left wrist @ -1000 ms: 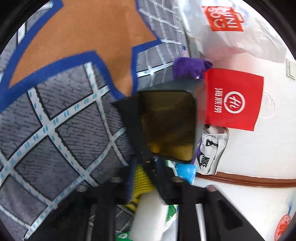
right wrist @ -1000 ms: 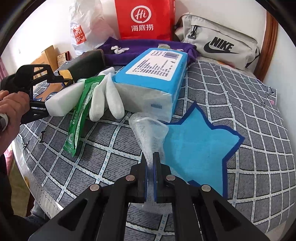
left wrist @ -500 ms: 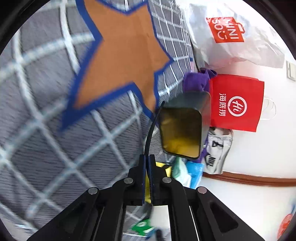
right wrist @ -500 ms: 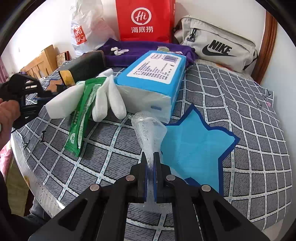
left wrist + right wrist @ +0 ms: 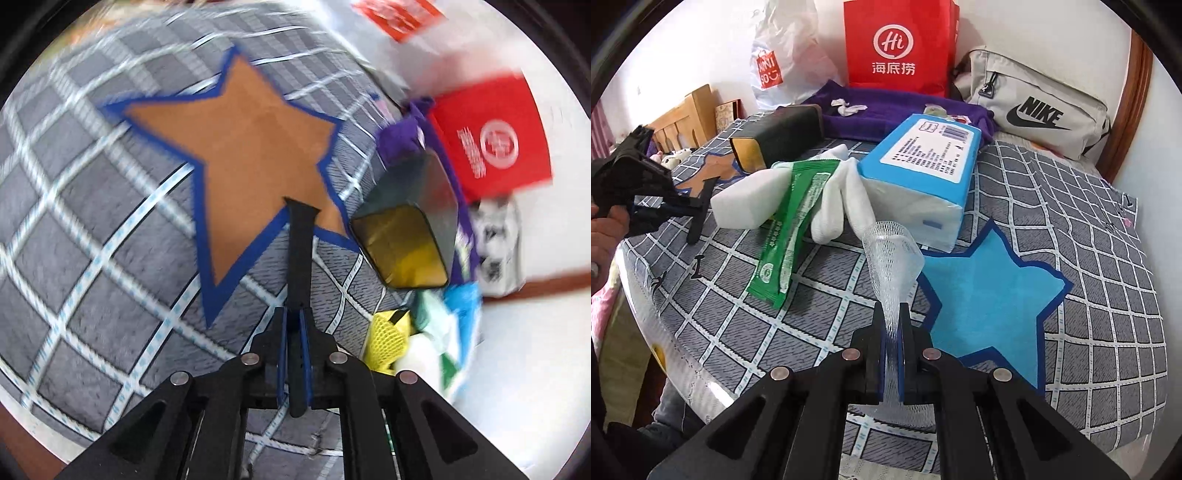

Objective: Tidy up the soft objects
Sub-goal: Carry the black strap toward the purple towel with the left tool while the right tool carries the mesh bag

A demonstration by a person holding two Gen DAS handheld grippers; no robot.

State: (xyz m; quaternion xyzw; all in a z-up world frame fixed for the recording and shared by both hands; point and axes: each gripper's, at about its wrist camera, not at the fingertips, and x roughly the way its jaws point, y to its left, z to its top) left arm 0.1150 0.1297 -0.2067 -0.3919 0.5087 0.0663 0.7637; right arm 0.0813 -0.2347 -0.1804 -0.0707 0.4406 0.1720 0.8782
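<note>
My left gripper (image 5: pixel 294 328) is pinching a black strap (image 5: pixel 300 254), its long axis running straight out ahead of the fingers, tip hanging over the orange star (image 5: pixel 251 147) on the bed cover (image 5: pixel 92 221). My right gripper (image 5: pixel 893 325) is pressed together on a white net sleeve (image 5: pixel 892 254), which stands up from the fingers over the edge of the blue star (image 5: pixel 993 295). Between the two sits the pile: tissue pack (image 5: pixel 923 162), white glove (image 5: pixel 846 195), green sachet (image 5: pixel 792 221), white sponge (image 5: pixel 746 199), dark box (image 5: pixel 775 136). I judge the strap belongs on the orange star, directly ahead and below my left gripper, so that hand is the nearer. The left view is blurred, so I can't tell whether the strap is touching the cover.
</note>
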